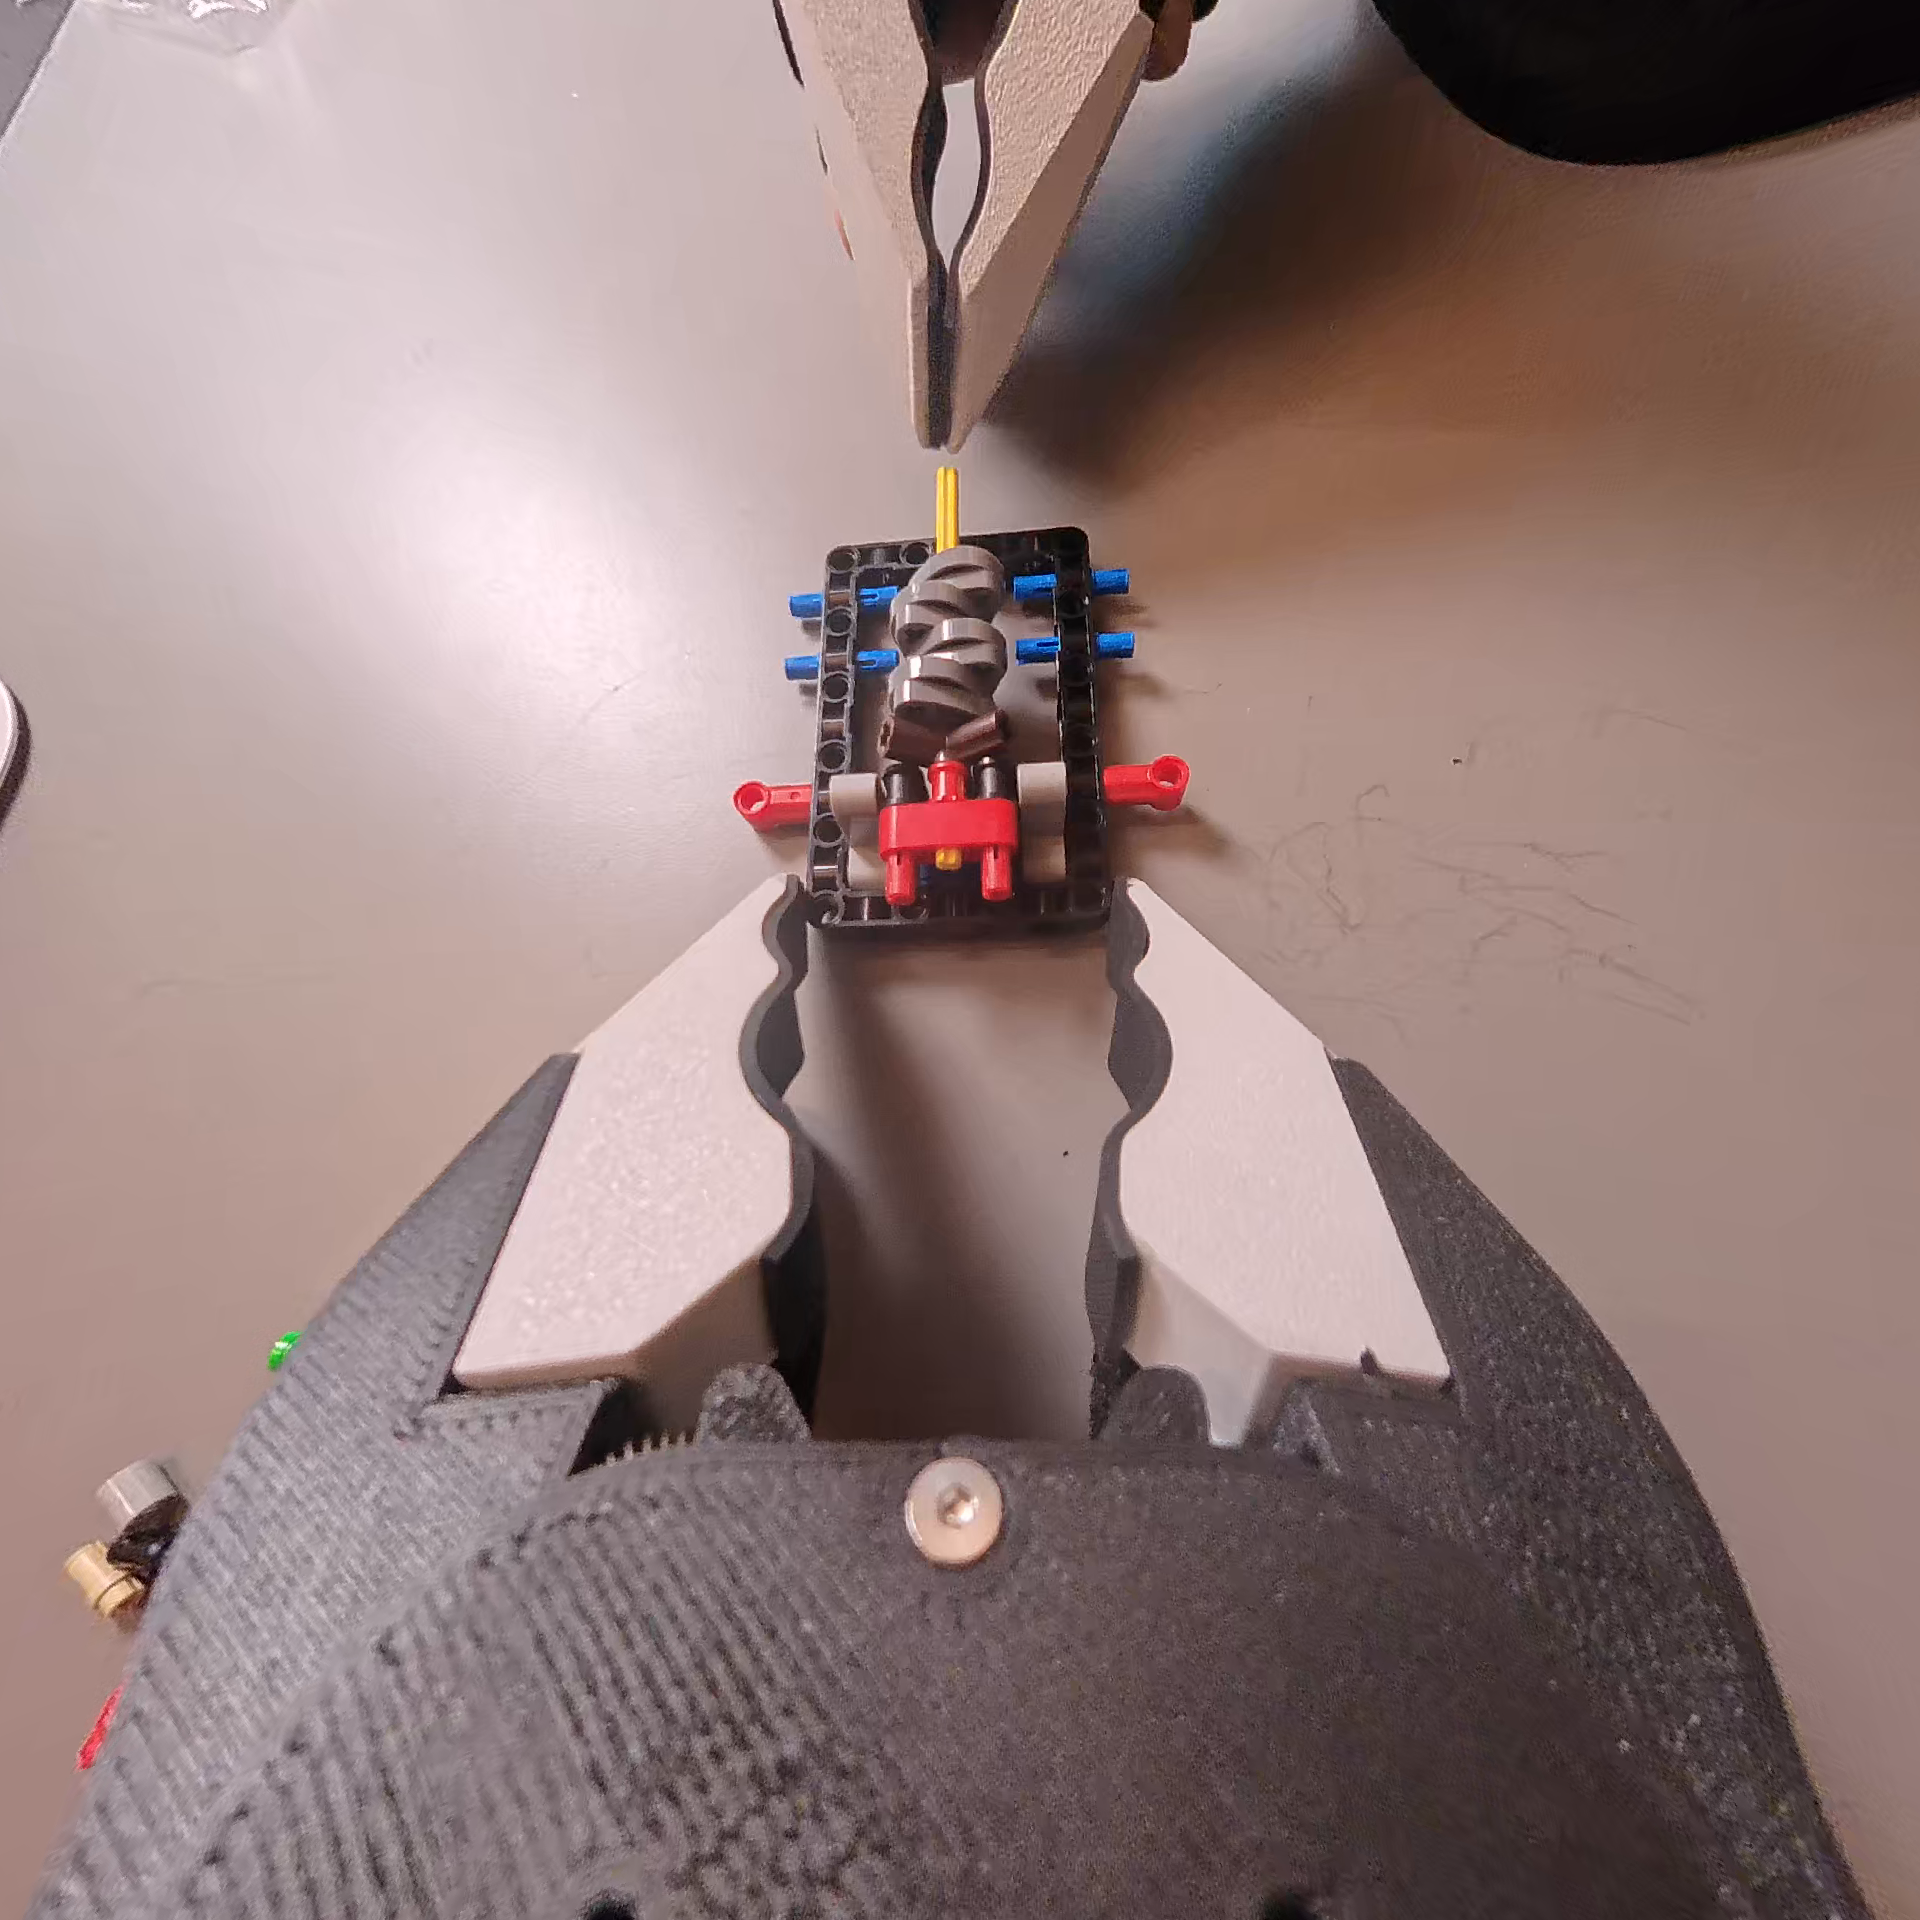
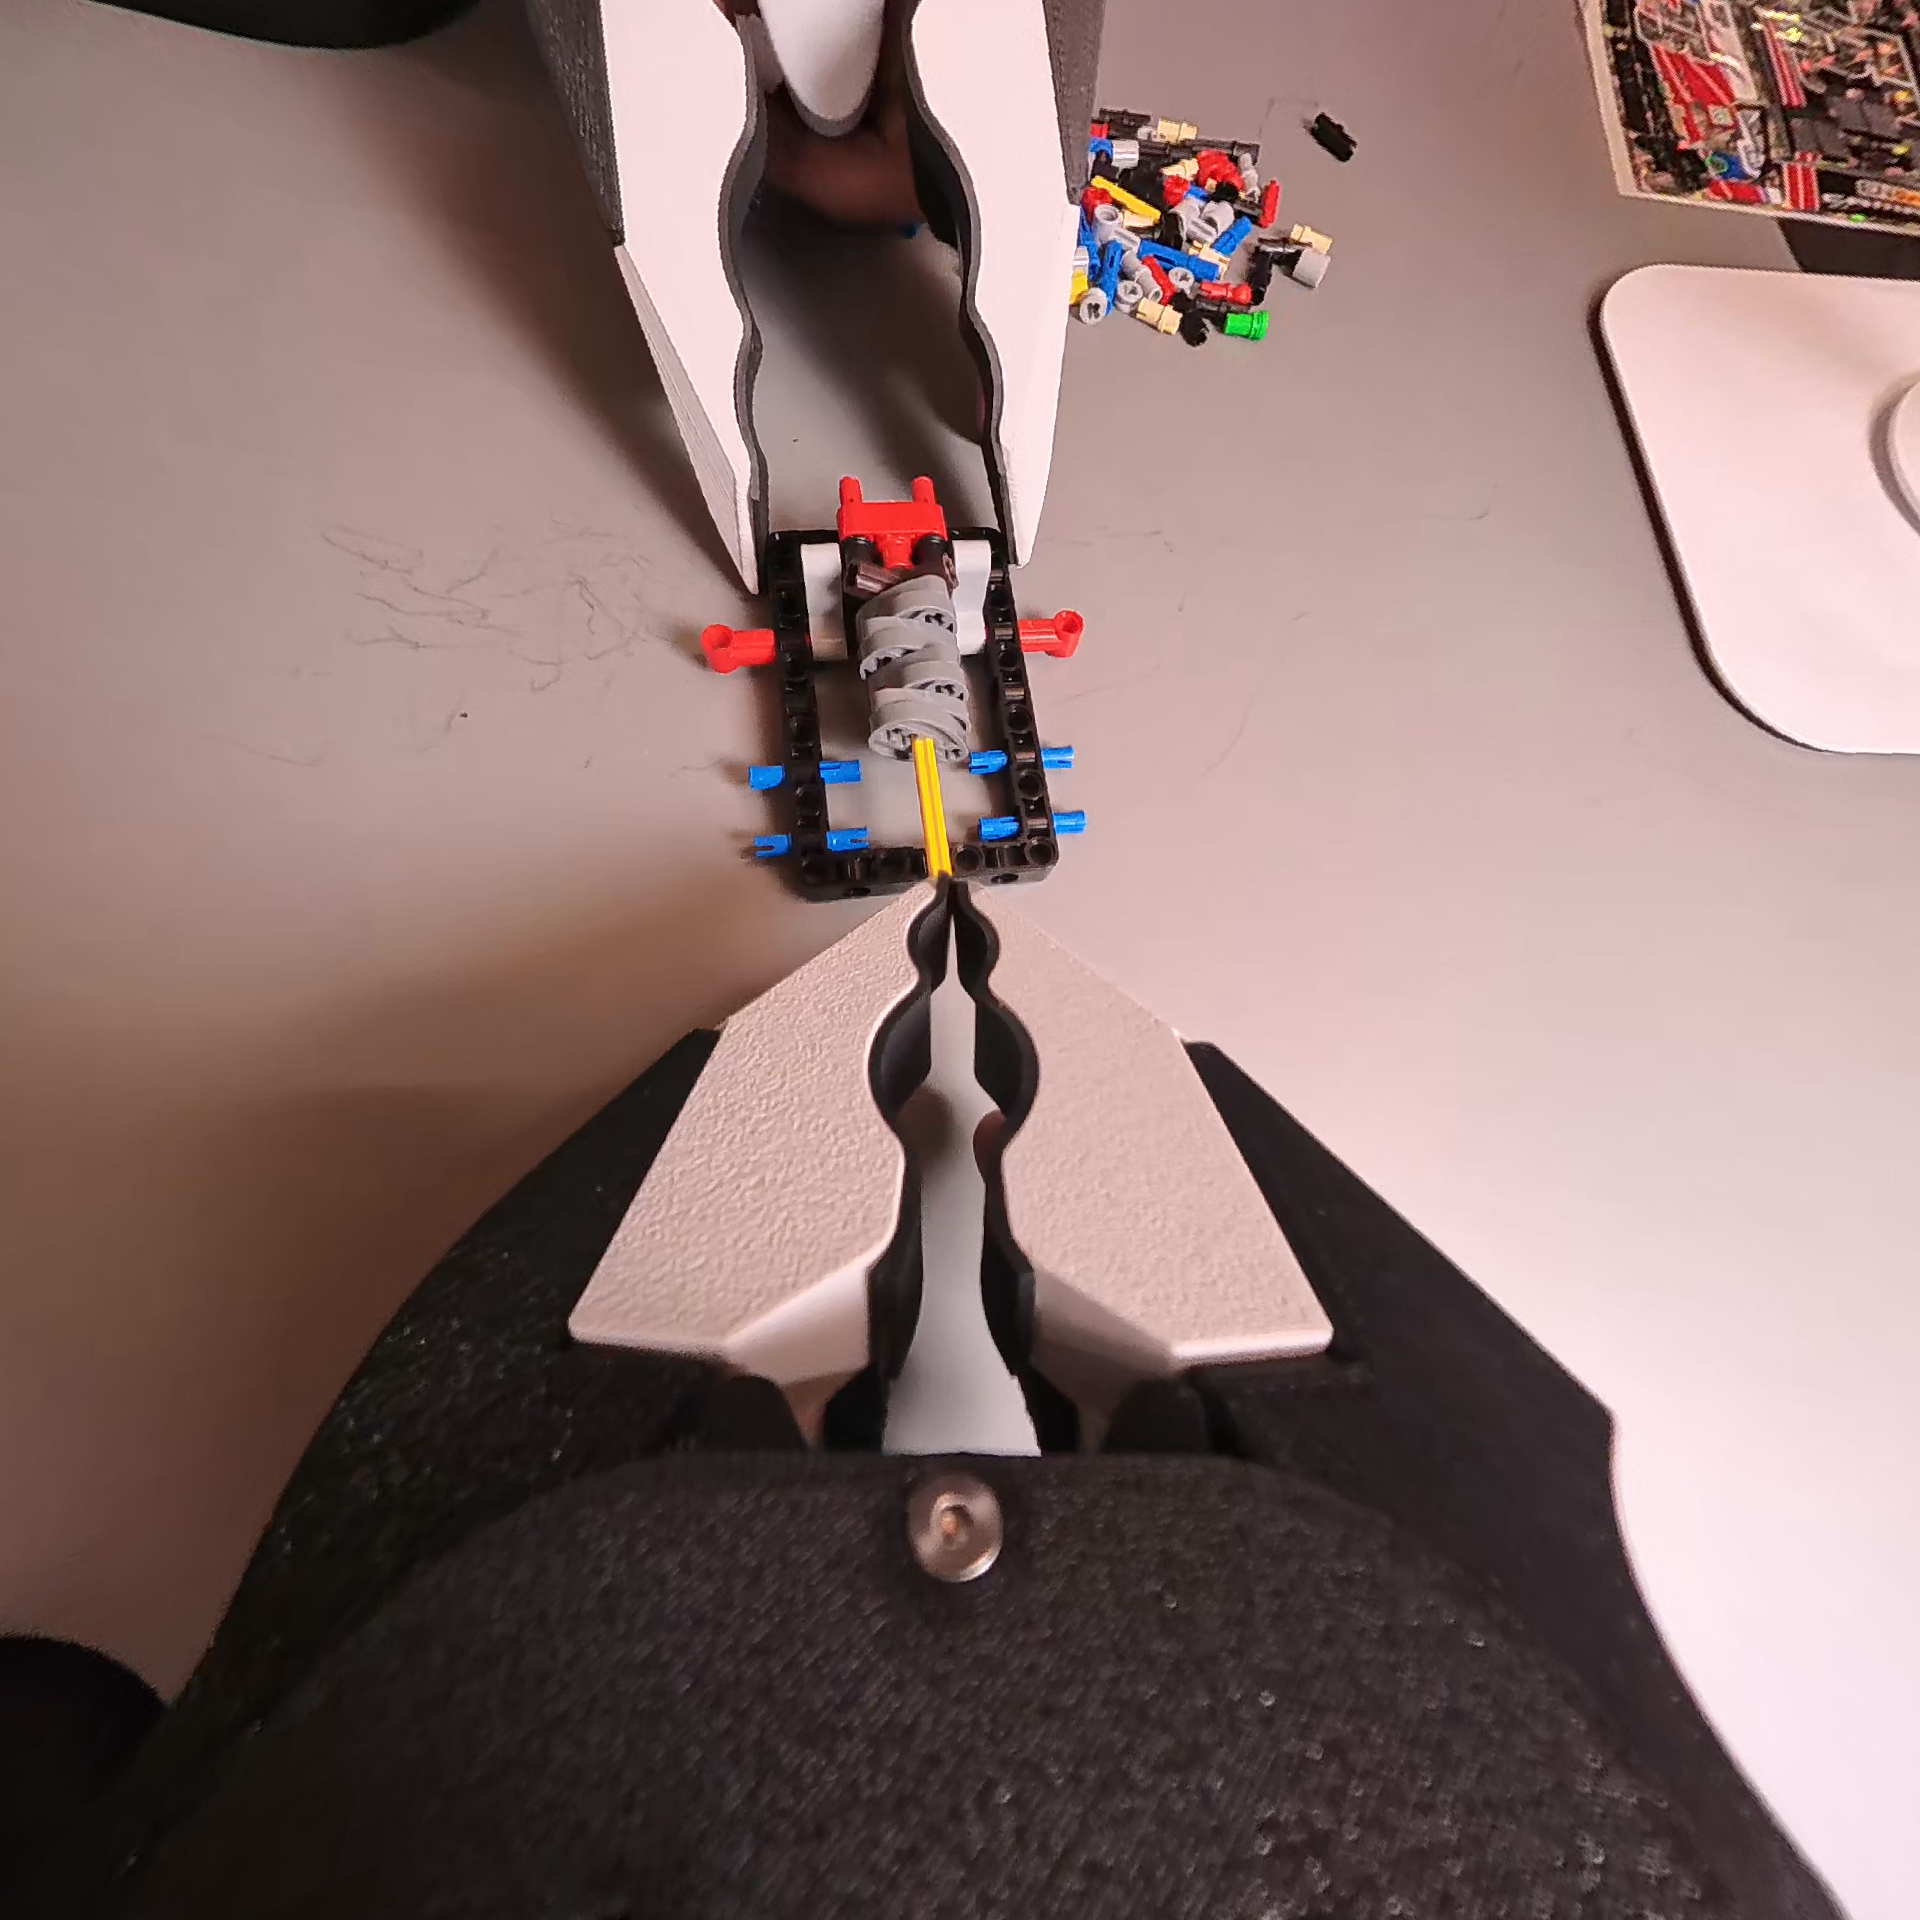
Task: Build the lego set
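A black rectangular lego frame (image 1: 1081,727) lies flat on the grey table. It carries blue pins (image 1: 816,605), red pins (image 1: 1148,779), a red connector (image 1: 948,826), and grey twisted pieces (image 1: 945,644) on a yellow axle (image 1: 948,509). My left gripper (image 1: 961,904) is shut on the frame's near end, one fingertip at each corner. My right gripper (image 2: 948,883) is shut and empty. Its tips sit at the outer end of the yellow axle (image 2: 928,810), which sticks out through the frame's (image 2: 800,727) far end. The left wrist view shows a small gap between the right gripper (image 1: 940,442) and the axle.
A pile of loose coloured lego parts (image 2: 1184,239) lies behind the left gripper (image 2: 883,551), with a single black pin (image 2: 1332,135) beside it. A printed lego sheet (image 2: 1766,94) and a white rounded base (image 2: 1766,499) are at the right. Small loose pieces (image 1: 104,1558) lie at the left.
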### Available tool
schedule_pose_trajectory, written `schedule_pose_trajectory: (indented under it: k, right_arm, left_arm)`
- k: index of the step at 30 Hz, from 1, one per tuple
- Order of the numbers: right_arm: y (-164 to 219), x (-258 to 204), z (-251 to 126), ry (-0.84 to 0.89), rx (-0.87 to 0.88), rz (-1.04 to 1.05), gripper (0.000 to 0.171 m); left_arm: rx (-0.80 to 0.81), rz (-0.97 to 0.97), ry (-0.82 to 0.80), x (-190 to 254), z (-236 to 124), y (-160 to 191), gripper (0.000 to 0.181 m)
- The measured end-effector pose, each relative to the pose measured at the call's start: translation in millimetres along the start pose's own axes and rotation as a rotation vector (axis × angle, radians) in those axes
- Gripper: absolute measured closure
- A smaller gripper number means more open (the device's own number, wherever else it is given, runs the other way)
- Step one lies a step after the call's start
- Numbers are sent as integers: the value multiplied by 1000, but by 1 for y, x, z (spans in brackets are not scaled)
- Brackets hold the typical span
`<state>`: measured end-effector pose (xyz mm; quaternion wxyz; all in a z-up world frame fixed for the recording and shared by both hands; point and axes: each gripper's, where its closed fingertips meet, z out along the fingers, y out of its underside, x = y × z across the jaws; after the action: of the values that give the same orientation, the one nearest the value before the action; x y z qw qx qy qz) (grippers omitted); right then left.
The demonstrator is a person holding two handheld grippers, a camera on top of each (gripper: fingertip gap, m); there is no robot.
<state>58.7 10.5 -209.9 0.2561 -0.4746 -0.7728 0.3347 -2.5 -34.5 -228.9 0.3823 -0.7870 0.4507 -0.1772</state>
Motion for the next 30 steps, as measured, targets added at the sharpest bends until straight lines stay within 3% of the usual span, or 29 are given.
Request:
schedule_pose_trajectory:
  k: [7,11,14,16,19,22,25,28,30]
  right_arm:
    - [-3,0,1,-5,8,-1,170]
    - [-16,18,-20,48,82,35,150]
    - [-43,67,-54,248,207,57,147]
    - [-61,110,-85,426,284,94,145]
    - [-87,175,-128,691,355,122,139]
    - [-108,236,-156,911,380,149,120]
    - [-114,291,-166,1082,319,167,101]
    - [-111,321,-151,1083,275,259,86]
    - [-110,328,-144,1107,280,288,86]
  left_arm:
    - [2,-1,-2,0,0,0,124]
    - [7,-6,-45,-7,-2,-1,124]
    - [74,-38,-23,-10,-13,-12,109]
    - [171,-93,-40,-27,-32,-30,108]
    - [303,-155,-188,-74,-69,-58,113]
    - [416,-176,-397,-124,-108,-87,116]
    - [526,-214,-535,-158,-138,-112,118]
    - [551,-239,-628,-180,-153,-117,119]
    - [574,-244,-649,-186,-159,-116,121]
